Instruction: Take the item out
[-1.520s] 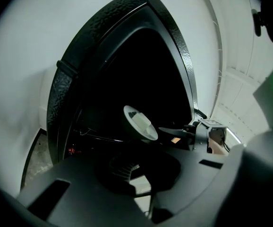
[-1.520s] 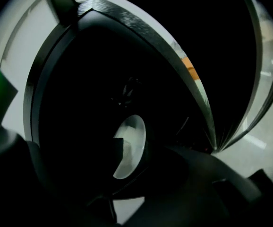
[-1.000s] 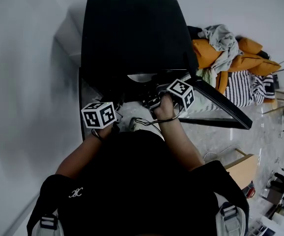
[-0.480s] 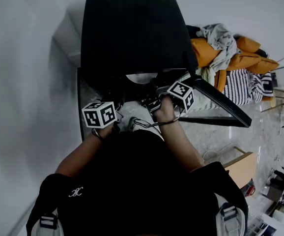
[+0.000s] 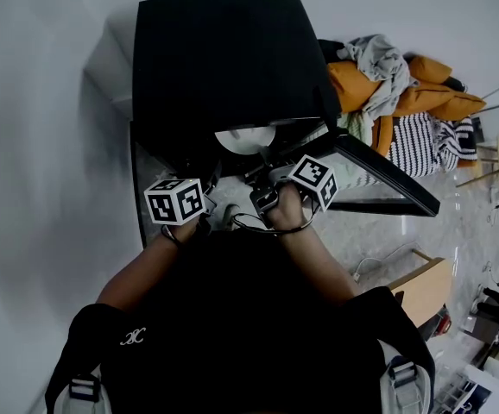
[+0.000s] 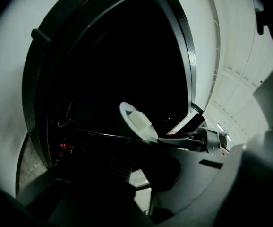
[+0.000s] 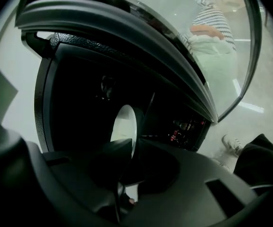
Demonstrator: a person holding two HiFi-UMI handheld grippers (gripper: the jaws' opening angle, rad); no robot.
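A white plate (image 5: 244, 139) shows at the mouth of a black oven (image 5: 224, 59) whose glass door (image 5: 388, 184) swings open to the right. My right gripper (image 5: 262, 169) grips the plate's near rim; in the right gripper view the plate (image 7: 125, 123) stands edge-on between the jaws of my right gripper (image 7: 129, 148). These jaws are opening slightly with the rim between them. In the left gripper view the plate (image 6: 137, 122) hangs tilted before the dark cavity. My left gripper (image 5: 208, 203) is shut and empty, low at the oven's left front.
A pile of orange and striped clothes (image 5: 405, 93) lies right of the oven. A wooden box (image 5: 422, 293) stands on the marble floor at the right. A white wall (image 5: 42, 145) runs along the left. The person's shoe (image 7: 232, 144) is below the door.
The plate has come a little further out of the oven mouth, and the right gripper has drawn back and left with it. The left gripper has barely moved.
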